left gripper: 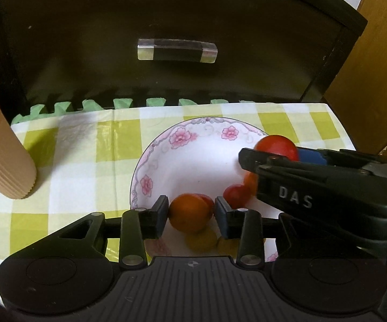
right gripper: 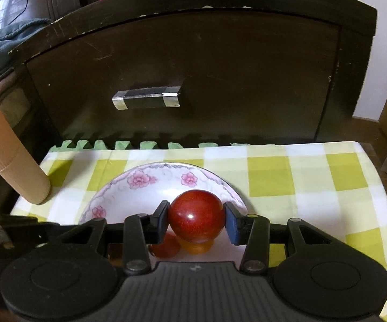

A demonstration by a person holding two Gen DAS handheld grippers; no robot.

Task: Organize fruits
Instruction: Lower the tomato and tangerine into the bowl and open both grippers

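Left fingers clamped on orange fruit, right fingers on red fruit.

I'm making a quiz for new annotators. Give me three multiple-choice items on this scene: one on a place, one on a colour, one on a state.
1. Where does the tan roll stand?
A. left of the plate
B. on the plate
C. right of it

2. What colour is the fruit in the right hand-held gripper?
A. green
B. dark red
C. yellow

3. How is the left hand-held gripper?
A. wide open, empty
B. shut on an orange fruit
C. out of view

Answers: 1 A, it rests on the checked cloth at the left; 2 B, the red fruit sits between the pads; 3 B, both pads press its sides.
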